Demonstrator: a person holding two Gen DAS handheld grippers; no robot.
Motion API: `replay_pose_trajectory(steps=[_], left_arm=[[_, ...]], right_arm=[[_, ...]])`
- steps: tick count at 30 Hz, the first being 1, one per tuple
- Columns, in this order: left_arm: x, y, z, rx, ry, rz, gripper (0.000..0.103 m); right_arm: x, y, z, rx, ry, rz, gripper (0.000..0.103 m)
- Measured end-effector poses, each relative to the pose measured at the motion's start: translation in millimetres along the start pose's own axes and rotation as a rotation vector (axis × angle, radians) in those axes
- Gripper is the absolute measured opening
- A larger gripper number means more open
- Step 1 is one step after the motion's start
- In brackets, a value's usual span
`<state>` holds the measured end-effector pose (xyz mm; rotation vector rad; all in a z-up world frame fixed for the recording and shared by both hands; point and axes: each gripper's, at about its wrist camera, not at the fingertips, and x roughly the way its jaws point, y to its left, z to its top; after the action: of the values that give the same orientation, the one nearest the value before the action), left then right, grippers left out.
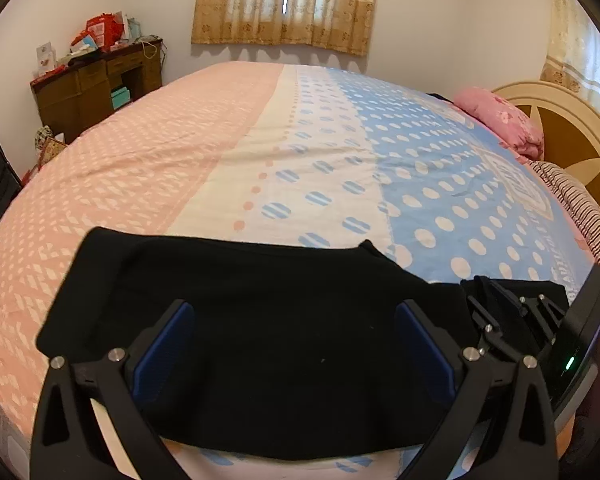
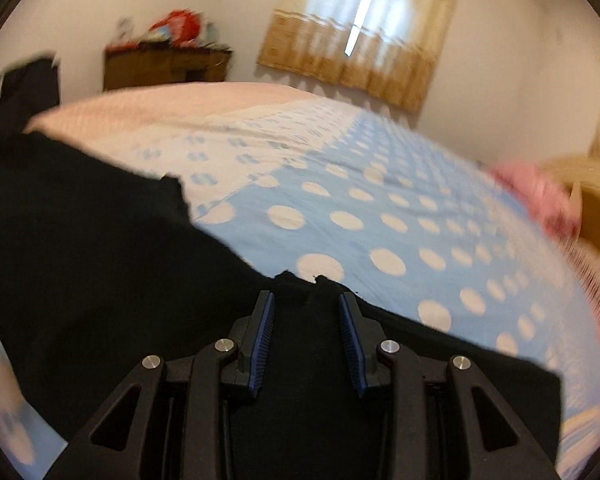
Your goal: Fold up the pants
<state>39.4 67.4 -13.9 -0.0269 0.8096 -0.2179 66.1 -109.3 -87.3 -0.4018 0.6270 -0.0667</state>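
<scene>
The black pants [image 1: 284, 344] lie flat on the near part of the bed [image 1: 236, 152], folded into a wide dark band across the sheet, which is pink on the left, white in the middle and blue with white dots on the right.

The left gripper [image 1: 294, 352] hovers over the middle of the pants. Its fingers [image 1: 164, 356] with the blue pads are spread wide apart, released, and no cloth is between them. At the right edge of the left wrist view, a part of the right gripper [image 1: 516, 320] is visible just beside the right end of the pants.

In the right wrist view, which is blurred, the right gripper [image 2: 306, 340] is above the far edge of the pants [image 2: 100, 280]. Its fingers [image 2: 350, 344] stand apart with a moderate gap. A small raised piece of the black cloth is near the fingertips, but I cannot tell if the pads touch it.

Behind the bed there is a brown desk [image 1: 96, 84] with red and white things on it, a window with beige curtains [image 1: 284, 4], and a pink pillow [image 1: 504, 120] near the round headboard [image 1: 572, 128].
</scene>
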Motion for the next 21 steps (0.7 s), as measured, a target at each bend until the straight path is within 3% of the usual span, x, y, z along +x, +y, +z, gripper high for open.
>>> replay_pose_trajectory(steps=[4,7,9,10,12,14,16,21], left_arm=[[-14.5,25.9,2.7,-0.036,-0.068,0.088,0.103],[-25.9,62.4,0.1,-0.108,-0.107,0.192,0.103],[-33.1,92.6,-5.6,-0.172,-0.115,0.248,0.103],[-35.7,106.5,-8.9,-0.205,-0.116,0.264,0.103],[-39.3,130.6,-17.9,-0.270,-0.117,0.288,0.103],[-39.0,145.5,-26.0,-0.335,-0.111,0.284,0.103],[-34.8,154.6,-34.8,-0.403,-0.109,0.213,0.103],[-7.4,152.3,-39.3,-0.418,-0.089,0.160,0.101]], right_arm=[[-10.9,-6.1,2.5,0.006,-0.011,0.075,0.035],[-50.5,-9.7,1.7,0.034,-0.137,0.151,0.036],[-76.2,-10.5,-1.7,0.046,-0.208,0.188,0.042],[-88.0,-12.3,-3.2,0.064,-0.231,0.214,0.051],[-96.4,-12.3,-4.2,0.100,-0.238,0.238,0.060],[-93.8,-14.3,-2.7,0.147,-0.214,0.281,0.061],[-89.7,-14.3,-2.2,0.180,-0.182,0.319,0.061],[-84.3,-10.5,-3.0,0.203,-0.142,0.348,0.061]])
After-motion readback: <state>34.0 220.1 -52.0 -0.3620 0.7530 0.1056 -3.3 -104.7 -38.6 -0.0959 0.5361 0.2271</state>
